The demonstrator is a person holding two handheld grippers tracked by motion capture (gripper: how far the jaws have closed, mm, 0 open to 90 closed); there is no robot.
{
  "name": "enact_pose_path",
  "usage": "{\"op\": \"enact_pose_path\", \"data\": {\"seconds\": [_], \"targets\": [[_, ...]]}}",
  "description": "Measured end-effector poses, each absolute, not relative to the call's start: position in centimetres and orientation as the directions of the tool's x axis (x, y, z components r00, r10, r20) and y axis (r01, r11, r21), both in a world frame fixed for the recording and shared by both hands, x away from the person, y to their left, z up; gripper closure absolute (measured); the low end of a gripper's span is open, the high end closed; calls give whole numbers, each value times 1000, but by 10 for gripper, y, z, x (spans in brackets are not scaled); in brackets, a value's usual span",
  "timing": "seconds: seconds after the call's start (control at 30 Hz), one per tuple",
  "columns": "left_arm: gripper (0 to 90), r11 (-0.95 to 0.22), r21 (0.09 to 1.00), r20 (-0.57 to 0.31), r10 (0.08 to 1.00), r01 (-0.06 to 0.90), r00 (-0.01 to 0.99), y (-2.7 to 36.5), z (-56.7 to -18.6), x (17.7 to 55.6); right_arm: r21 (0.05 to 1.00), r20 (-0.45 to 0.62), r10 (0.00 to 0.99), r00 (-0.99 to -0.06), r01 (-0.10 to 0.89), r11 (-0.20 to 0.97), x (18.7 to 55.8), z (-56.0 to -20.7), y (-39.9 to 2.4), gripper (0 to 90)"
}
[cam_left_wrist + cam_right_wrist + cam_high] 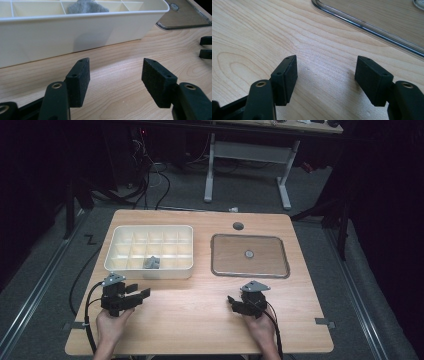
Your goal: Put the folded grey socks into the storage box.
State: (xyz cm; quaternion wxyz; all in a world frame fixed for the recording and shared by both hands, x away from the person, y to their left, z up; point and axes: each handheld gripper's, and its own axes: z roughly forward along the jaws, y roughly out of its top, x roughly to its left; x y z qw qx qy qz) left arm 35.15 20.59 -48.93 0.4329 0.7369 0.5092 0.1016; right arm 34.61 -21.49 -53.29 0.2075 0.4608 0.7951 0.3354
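Observation:
A cream divided tray (116,262) lies at the table's back left, and a small grey object (151,263) rests in a compartment of its front row. My left gripper (140,291) sits just in front of the tray's left corner, open and empty. In the left gripper view its jaws (116,62) stand wide apart over bare wood, facing the tray wall (75,32) with the grey object (86,7) above. My right gripper (232,301) rests at the front right, open with nothing between its pads (325,60).
A clear flat lid (250,256) with a round knob lies on the table at the back right; its rim (367,30) runs just ahead of the right gripper. A cable hole (238,226) sits near the far edge. Bare wood separates the two grippers.

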Motion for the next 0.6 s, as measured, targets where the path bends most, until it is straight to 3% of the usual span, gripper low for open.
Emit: {"op": "enact_pose_path", "data": {"seconds": [0.6], "targets": [[384,-145,718,-275,840,681,468,196,-506,347,725,-21,871,-490,593,351,346,-533,-215,350]]}}
